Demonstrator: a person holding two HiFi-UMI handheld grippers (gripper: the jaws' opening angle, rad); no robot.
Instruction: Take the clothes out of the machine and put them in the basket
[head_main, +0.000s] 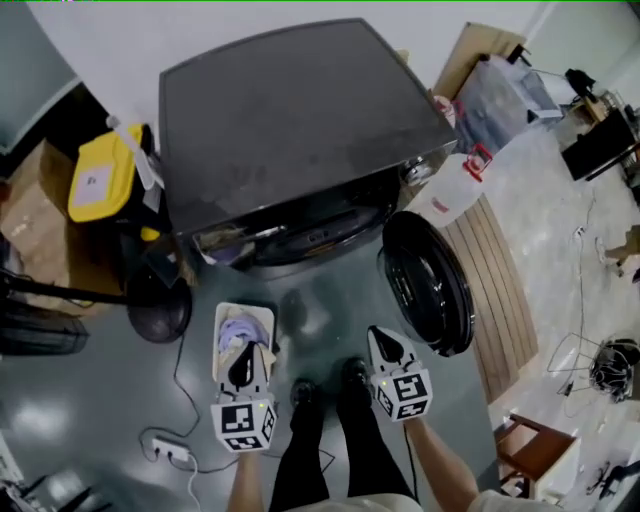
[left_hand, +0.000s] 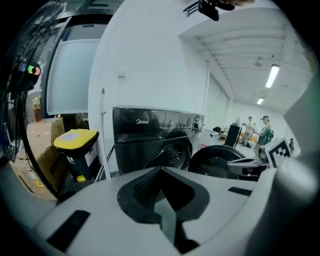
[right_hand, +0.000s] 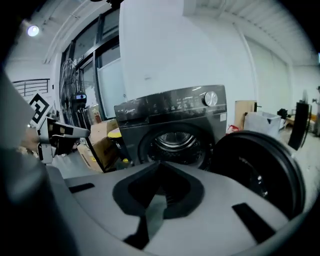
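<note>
The clothes (head_main: 240, 330) lie in the white basket (head_main: 246, 306) on the floor, at 7 o'clock from the dark machine (head_main: 300, 120). Its round door (head_main: 428, 283) stands open at 4 o'clock. The left gripper (head_main: 240, 370), over the basket, and the right gripper (head_main: 388, 350) both have their jaws together and hold nothing.

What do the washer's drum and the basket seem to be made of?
Drum: likely bare steel, shiny; it glints silver with ribbed rings.
Basket: probably white plastic, matte; its thin rim looks smooth, though clothes hide the inside.
</note>
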